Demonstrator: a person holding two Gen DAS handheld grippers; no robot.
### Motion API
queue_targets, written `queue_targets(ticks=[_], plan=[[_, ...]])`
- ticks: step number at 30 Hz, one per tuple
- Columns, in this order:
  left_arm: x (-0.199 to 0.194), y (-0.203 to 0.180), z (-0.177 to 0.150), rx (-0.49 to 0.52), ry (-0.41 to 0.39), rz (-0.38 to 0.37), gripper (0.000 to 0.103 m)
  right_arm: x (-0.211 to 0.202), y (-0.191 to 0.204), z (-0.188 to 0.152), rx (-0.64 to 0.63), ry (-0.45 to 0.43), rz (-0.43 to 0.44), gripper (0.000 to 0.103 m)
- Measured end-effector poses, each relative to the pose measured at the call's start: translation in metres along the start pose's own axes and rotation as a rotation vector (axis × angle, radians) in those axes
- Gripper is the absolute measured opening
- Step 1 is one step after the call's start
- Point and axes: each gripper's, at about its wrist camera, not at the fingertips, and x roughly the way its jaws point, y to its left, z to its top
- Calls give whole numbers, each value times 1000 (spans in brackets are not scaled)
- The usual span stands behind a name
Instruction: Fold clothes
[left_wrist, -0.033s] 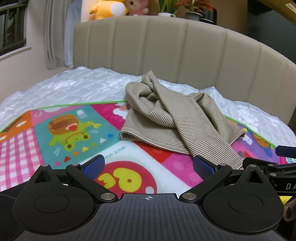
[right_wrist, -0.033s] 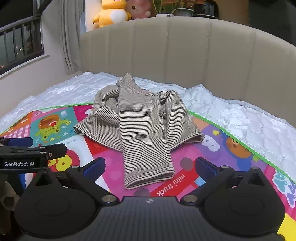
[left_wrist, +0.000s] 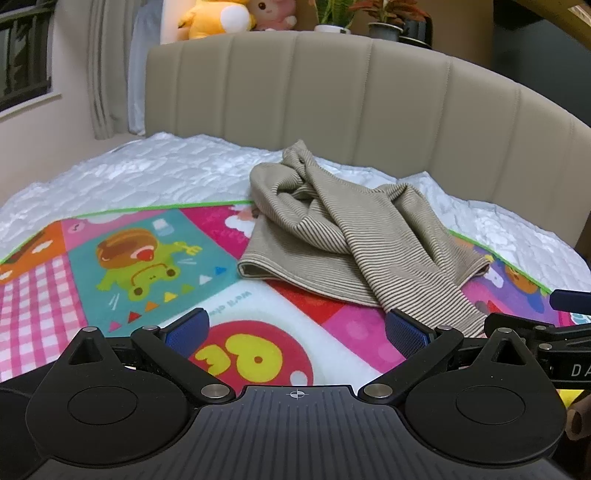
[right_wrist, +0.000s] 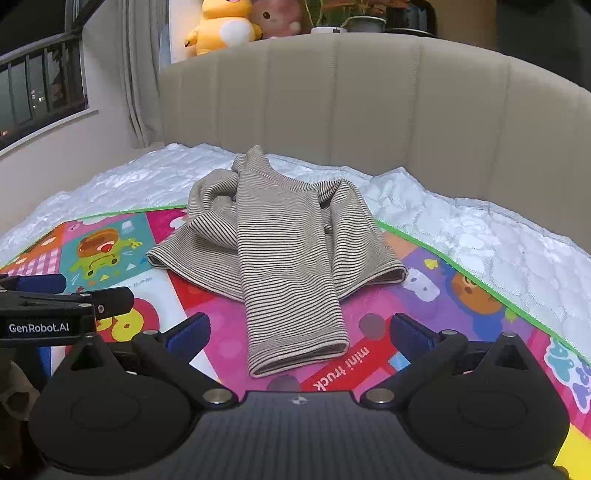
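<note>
**Sleeve cuff lies nearest the right tongs**

Garment position: the striped top (right_wrist: 280, 236) lies crumpled on the play mat (right_wrist: 461, 317) spread over the bed (right_wrist: 480, 229), its bulk toward the headboard (right_wrist: 369, 103).

One long sleeve (right_wrist: 291, 314) runs from the bunched body straight toward the right tongs (right_wrist: 299, 332); its cuff stops just ahead of them, roughly centred between the two blue pads. Long axis: near to far, in line with these tongs.

Left tongs (left_wrist: 295, 328) face bare mat. In their view the garment sits ahead and to the right, the sleeve passing behind the right-hand pad.

Both tongs stand wide apart, gripping nothing.

Judgement: the right hand is better placed for the cuff.
</note>
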Motion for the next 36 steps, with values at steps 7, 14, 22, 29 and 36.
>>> queue_targets(ticks=[7,14,22,29,36], plan=[[0,-2,0,4,2,5,103,-1,0,-1,6,2,5,103],[0,-1,0,11,5,7,103,-2,0,-2,13,5,10,103],[0,-1,0,16,8,5,103,-2,1,-2,15,10,11,103],[0,-1,-1,16,8,4,103,-2,0,-2,17,14,12,103],[0,-1,-1,17,9,2,103,-1,-1,-1,23,18,15,103]])
